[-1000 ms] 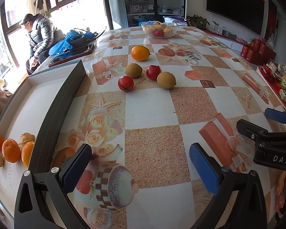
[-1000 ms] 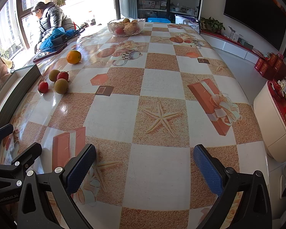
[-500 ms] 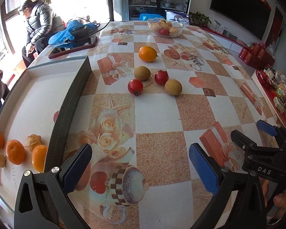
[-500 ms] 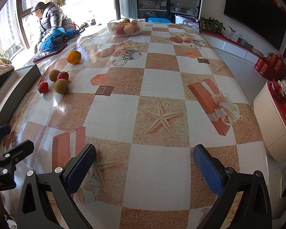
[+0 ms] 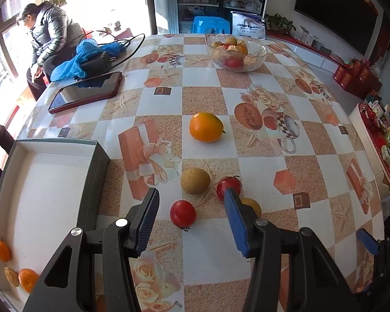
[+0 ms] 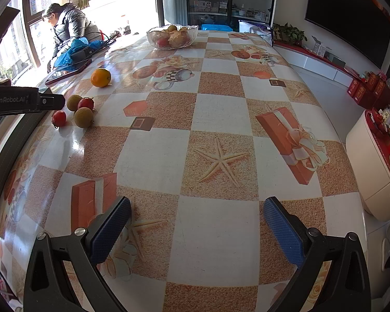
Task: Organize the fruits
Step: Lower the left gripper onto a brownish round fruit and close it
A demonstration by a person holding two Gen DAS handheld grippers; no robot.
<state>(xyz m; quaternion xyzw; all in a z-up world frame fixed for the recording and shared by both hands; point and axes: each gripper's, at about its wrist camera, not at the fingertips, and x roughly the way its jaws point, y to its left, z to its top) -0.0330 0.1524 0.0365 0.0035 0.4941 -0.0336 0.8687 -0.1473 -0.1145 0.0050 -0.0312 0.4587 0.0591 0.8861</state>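
My left gripper (image 5: 191, 221) hovers over a cluster of fruit on the patterned table, and its jaws are closing. A red tomato (image 5: 183, 213) lies between the blue pads (image 5: 148, 218), which do not touch it. Just beyond are a brown round fruit (image 5: 195, 180), a second tomato (image 5: 229, 184) and another brown fruit (image 5: 252, 205), half hidden behind the right finger. An orange (image 5: 206, 127) sits farther off. The white tray (image 5: 49, 182) at the left holds mandarins (image 5: 28, 279). My right gripper (image 6: 197, 231) stands open over bare table, with nothing between its fingers.
A glass bowl of fruit (image 5: 236, 52) stands at the far end. A phone (image 5: 85, 92) and a blue bag with a charger (image 5: 91, 57) lie at the far left, where a person (image 5: 46, 39) sits by the window. The table drops off at the right edge.
My left gripper has moved forward to the fruit cluster and its jaws have narrowed around the near tomato. The right gripper has stayed still.
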